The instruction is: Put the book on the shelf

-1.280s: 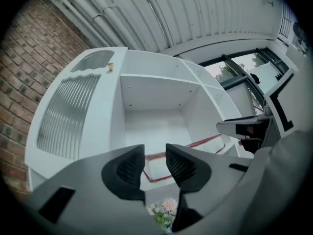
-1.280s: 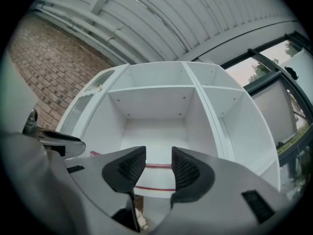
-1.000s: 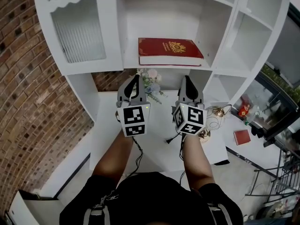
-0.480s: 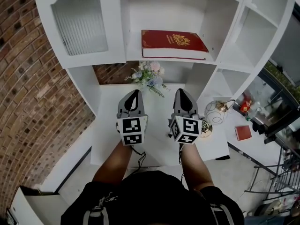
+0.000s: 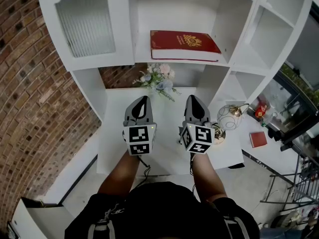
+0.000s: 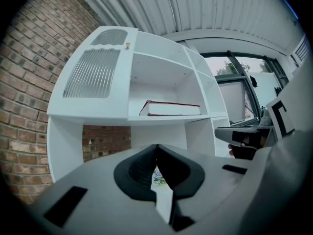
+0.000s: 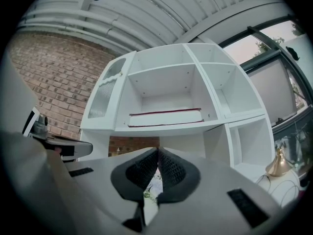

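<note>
brick wall: well off to the left of the left tongs, no hindrance.
shelf: white unit, above and ahead of both tongs; its middle bay holds the book. a ribbed door closes the bay up and left of the left tongs, and open bays stand up and right of the right tongs.
tabletop: under both tongs, mostly bare, with its front edge behind them, towards the person.
book: red, lying flat in the middle bay, above and ahead of the tongs and apart from both. its front edge sits near the board's lip. the task looks done, with nothing left to place.
left tongs: clenched, nothing between the jaws.
right tongs: clenched and empty too, beside the left pair.
globe ornament: just right of the right tongs, the nearest thing to clip.
flowers: just ahead, between the two tips. open room lies straight back.
</note>
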Motion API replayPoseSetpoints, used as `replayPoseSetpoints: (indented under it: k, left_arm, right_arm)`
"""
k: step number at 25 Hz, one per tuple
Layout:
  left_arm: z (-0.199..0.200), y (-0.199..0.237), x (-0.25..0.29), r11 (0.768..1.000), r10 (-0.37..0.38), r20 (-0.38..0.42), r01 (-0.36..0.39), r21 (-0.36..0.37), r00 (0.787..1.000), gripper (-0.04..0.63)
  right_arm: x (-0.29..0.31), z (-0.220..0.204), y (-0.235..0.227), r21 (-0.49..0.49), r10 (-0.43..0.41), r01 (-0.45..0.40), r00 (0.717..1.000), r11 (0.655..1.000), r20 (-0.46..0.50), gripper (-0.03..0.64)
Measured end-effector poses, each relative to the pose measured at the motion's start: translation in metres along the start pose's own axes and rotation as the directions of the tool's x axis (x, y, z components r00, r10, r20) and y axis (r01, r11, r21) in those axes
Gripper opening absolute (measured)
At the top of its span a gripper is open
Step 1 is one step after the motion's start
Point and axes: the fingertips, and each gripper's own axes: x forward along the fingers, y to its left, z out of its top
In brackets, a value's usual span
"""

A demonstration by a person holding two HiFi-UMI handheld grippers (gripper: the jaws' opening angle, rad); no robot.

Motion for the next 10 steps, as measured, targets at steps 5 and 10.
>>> replayPoseSetpoints:
  k: [5, 10]
  left_arm:
    - [0.002, 0.003, -0.004, 1.0, -0.013, 0.003, 0.013, -0.012, 1.0, 0.014]
    - [0.001, 0.006, -0.008, 0.999, -0.025, 0.002, 0.025, -0.022, 1.0, 0.014]
  right_arm:
    - [-0.003, 0.002, 0.002, 0.007, -0.014, 0.014, 1.0, 1.0, 0.004, 0.014]
    - [-0.006, 0.002, 0.01, 0.005, -0.01, 0.01, 1.0, 1.0, 0.005, 0.014]
